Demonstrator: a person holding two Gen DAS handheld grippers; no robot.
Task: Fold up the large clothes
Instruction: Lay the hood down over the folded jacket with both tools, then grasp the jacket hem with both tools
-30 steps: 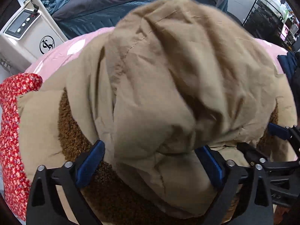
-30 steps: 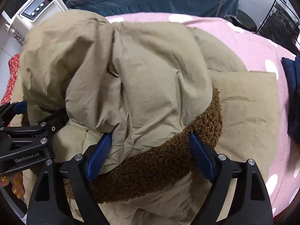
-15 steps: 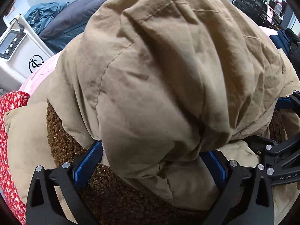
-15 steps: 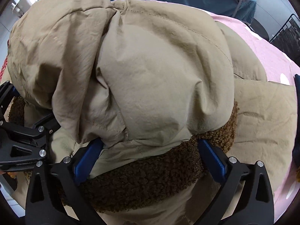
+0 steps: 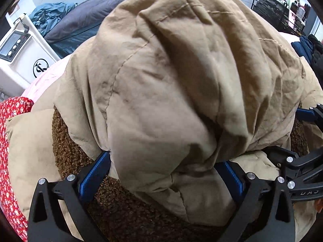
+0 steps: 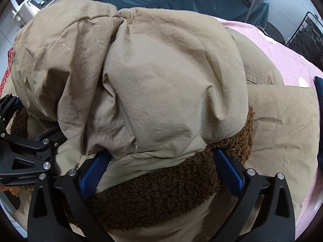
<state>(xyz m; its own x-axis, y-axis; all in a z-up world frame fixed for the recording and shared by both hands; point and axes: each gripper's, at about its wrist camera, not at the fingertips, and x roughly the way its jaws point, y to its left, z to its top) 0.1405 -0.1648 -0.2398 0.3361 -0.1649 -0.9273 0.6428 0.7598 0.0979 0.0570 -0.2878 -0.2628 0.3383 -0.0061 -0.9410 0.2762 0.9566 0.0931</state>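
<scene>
A large khaki padded jacket (image 5: 181, 80) with brown fleece lining (image 5: 66, 145) lies bunched on a pink surface; it also fills the right wrist view (image 6: 161, 84), lining (image 6: 161, 191) showing below. My left gripper (image 5: 161, 177) has its blue pads wide apart around a thick fold of the jacket. My right gripper (image 6: 161, 173) also stands wide around the jacket's lower fold and lining. Each gripper shows in the other's view: the right one (image 5: 302, 177) and the left one (image 6: 24, 153). Whether the pads press the cloth is hidden.
A red floral cloth (image 5: 12, 141) lies at the left. A white appliance (image 5: 18, 60) stands behind it. Dark blue bedding (image 6: 181, 0) lies at the back. A black wire rack (image 5: 272, 6) and dark clothes (image 5: 306, 48) are at the right. The pink cover (image 6: 286, 58) extends right.
The bunched jacket has come closer and higher in both views, covering more of the pink surface. Both grippers stay wide around its folds.
</scene>
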